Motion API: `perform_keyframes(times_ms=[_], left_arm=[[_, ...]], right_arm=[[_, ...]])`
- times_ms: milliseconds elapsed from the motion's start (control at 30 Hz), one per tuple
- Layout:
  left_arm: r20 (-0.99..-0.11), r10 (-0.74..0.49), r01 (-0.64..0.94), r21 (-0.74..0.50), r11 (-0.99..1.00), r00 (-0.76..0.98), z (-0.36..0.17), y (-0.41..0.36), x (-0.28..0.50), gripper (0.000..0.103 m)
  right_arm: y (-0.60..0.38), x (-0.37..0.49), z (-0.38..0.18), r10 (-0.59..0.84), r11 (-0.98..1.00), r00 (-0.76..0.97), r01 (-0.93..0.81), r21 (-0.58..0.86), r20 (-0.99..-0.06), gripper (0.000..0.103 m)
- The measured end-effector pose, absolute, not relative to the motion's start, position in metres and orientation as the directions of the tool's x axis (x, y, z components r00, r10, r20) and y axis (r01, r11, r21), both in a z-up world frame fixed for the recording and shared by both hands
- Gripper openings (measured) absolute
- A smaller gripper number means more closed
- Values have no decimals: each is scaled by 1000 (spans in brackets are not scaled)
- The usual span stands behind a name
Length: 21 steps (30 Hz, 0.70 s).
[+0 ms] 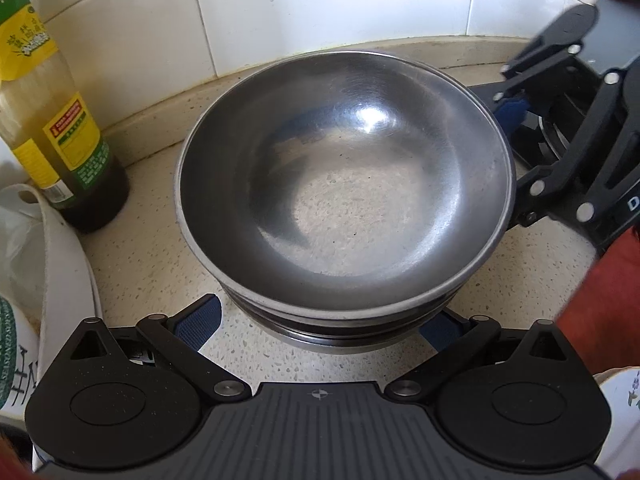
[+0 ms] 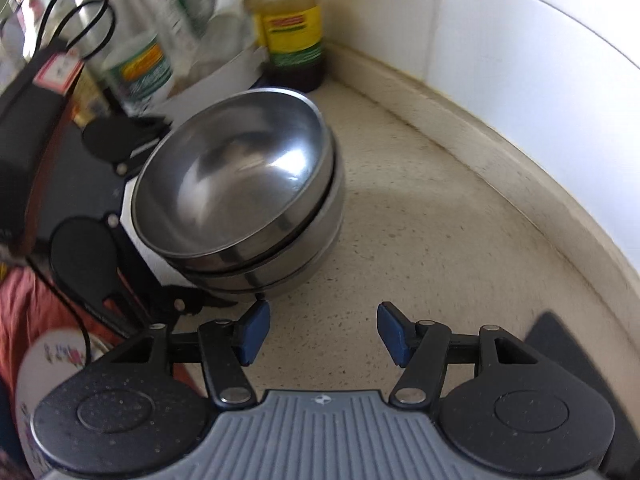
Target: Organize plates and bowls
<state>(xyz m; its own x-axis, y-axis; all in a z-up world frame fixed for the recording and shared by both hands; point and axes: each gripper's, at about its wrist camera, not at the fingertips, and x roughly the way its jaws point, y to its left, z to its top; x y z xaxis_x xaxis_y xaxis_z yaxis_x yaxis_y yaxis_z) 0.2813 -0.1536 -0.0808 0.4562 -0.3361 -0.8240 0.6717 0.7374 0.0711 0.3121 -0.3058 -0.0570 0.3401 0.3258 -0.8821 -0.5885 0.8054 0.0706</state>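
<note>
A stack of steel bowls [image 1: 344, 184] stands on the speckled counter; it also shows in the right wrist view [image 2: 236, 196], top bowl slightly tilted. My left gripper [image 1: 320, 326] is open, its blue pads at either side of the stack's base near me, partly hidden under the rim. My right gripper [image 2: 320, 334] is open and empty, just off the stack's side; it appears in the left wrist view [image 1: 516, 160] at the right of the bowls. A flowered plate [image 2: 48, 364] lies at the lower left edge.
An oil bottle [image 1: 48, 112] stands by the tiled wall [image 1: 280, 8], left of the bowls. A white container and plastic bag [image 1: 48, 248] sit at the left. A black stove [image 1: 560, 120] lies right. More bottles [image 2: 144, 64] crowd behind the stack.
</note>
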Motion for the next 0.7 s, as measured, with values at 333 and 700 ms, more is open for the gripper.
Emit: perform_keyframes(times_ms=[333,700], left_arm=[[-808,-411,717,22,697,423,-87,-145,296,103],[-758,-473,741,21,671,450,-93,-132,312,103]], right_arm=[[-300,337,-74,336,728,274,-683,64,-901,56],[-293,352,-85,381,631,295,-776,13,-876,65]])
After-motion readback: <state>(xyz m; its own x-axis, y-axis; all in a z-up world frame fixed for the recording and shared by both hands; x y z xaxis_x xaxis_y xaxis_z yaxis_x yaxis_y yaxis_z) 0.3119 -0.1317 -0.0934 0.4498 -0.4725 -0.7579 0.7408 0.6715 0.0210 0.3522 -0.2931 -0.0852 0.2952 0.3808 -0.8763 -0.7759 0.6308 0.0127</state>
